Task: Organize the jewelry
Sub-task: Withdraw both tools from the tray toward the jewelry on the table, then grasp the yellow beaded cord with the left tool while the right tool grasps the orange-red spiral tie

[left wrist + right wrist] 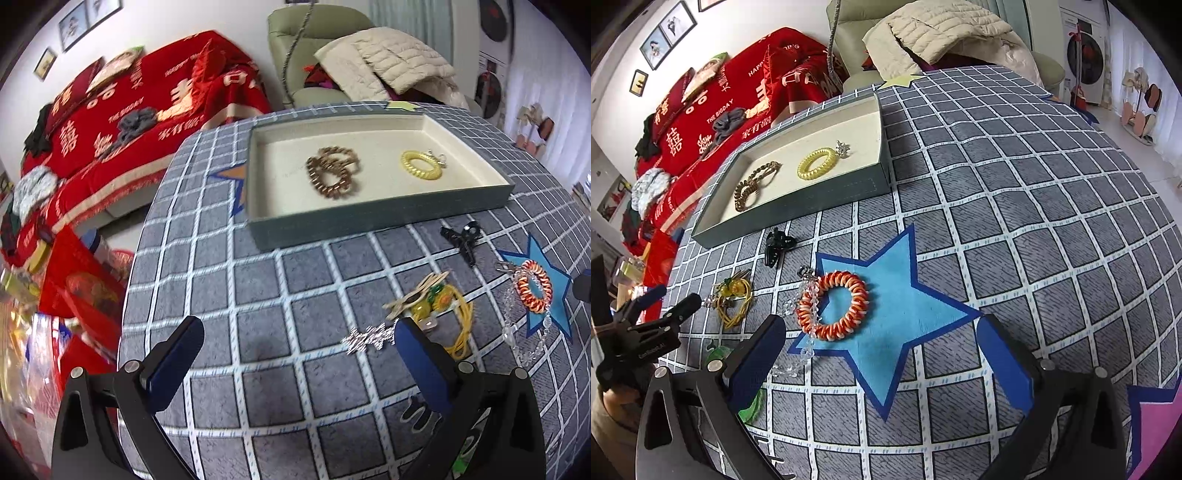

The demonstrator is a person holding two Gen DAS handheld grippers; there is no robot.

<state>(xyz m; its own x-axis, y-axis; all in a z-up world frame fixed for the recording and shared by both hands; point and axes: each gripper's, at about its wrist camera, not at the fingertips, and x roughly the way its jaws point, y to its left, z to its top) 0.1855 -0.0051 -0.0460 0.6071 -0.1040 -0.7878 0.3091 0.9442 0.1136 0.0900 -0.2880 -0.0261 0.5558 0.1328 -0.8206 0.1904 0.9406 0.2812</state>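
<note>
Left wrist view: the left hand-held gripper (297, 343) stands nearest the lens, its two blue-padded fingers spread wide with nothing between them. Below it lies the worktop (258, 295), covered in a grey checked cloth. Just beside the right finger lies a silver star-shaped clip (369, 336), blurred in detail. Past it is a tangle of yellow cord and beige pieces (439, 301); its separate parts cannot be told apart, and the finger hides its near edge. An orange-and-white coil bracelet (534, 290) rests on a blue star patch (554, 291), with a clear bead chain (524, 347) running beside it. A black claw clip (466, 238) lies near the tray. The tray (369, 218) holds a gold chain bracelet (332, 171), motion-blurred, and a yellow coil bracelet (421, 165), well apart. A dark object at the right frame edge is cut off.

Right wrist view: the right hand-held gripper (882, 332) is likewise spread wide and empty, above the blue star patch (905, 314). The orange-and-white coil bracelet (833, 305) lies between the fingertips and the tray (798, 206), touching the clear bead chain (803, 332), partly hidden by the left finger. The left hand-held gripper (668, 299) enters at the left edge, near the tangle of yellow cord and beige pieces (733, 299). A green item beside the left finger is mostly hidden.
</note>
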